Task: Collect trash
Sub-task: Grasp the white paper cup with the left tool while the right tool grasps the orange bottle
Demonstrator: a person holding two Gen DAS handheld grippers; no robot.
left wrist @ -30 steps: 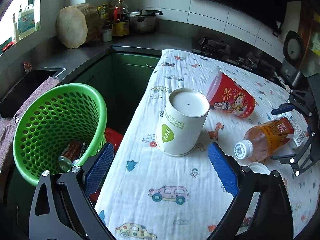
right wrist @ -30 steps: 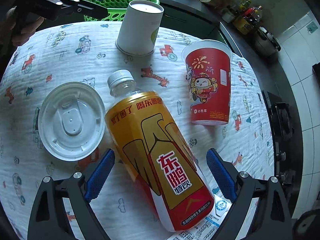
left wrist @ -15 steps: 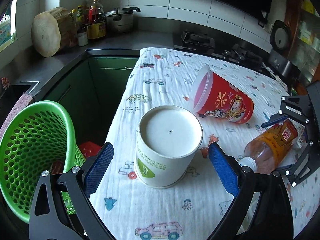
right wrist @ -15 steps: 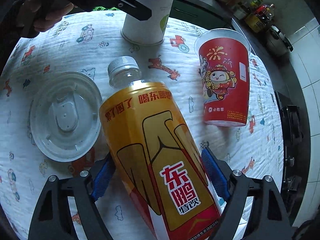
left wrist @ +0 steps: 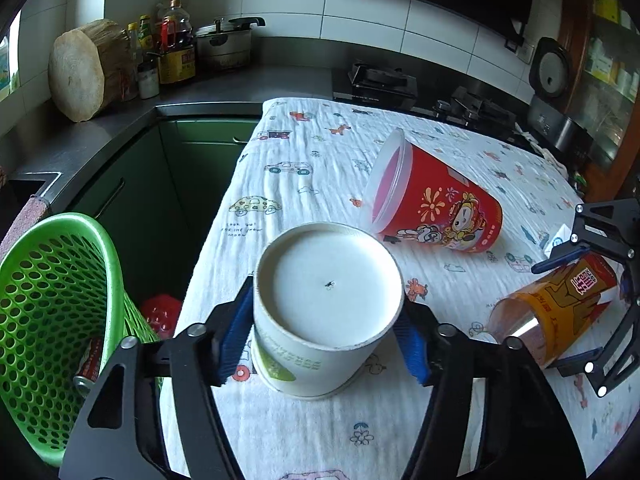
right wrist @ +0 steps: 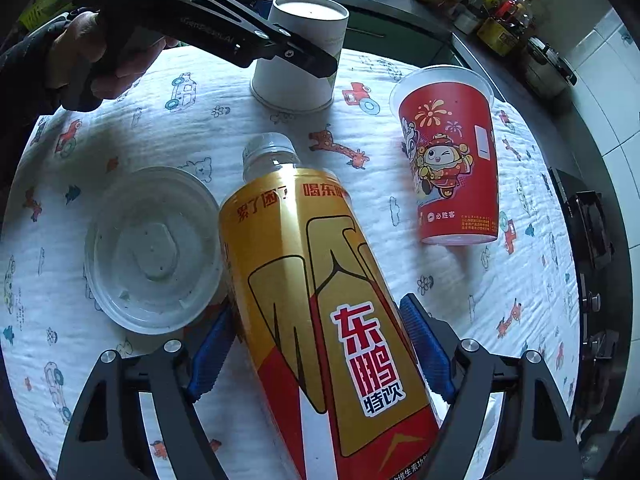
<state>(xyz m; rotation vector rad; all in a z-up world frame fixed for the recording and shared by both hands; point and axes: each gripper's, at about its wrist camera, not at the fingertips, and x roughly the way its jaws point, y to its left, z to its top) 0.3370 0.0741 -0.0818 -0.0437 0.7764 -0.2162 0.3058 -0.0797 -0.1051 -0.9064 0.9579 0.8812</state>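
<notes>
Claws have just been closing: your left claw (left wrist: 324,344) now clasps the upturned white cup (left wrist: 326,312) near the bench's basket-side edge; your right claw (right wrist: 320,356) grips the lying bottle (right wrist: 320,300). Lift both toward the basket (left wrist: 52,320).

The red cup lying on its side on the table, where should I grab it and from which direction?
Grip the red cup across its mid-body, coming down from above with the jaws straddling its sides. It lies flat on the tablecloth, open rim toward the basket, so the round wall is exposed on top.

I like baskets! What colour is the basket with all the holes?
Green basket, seen best in the left wrist view.
</notes>
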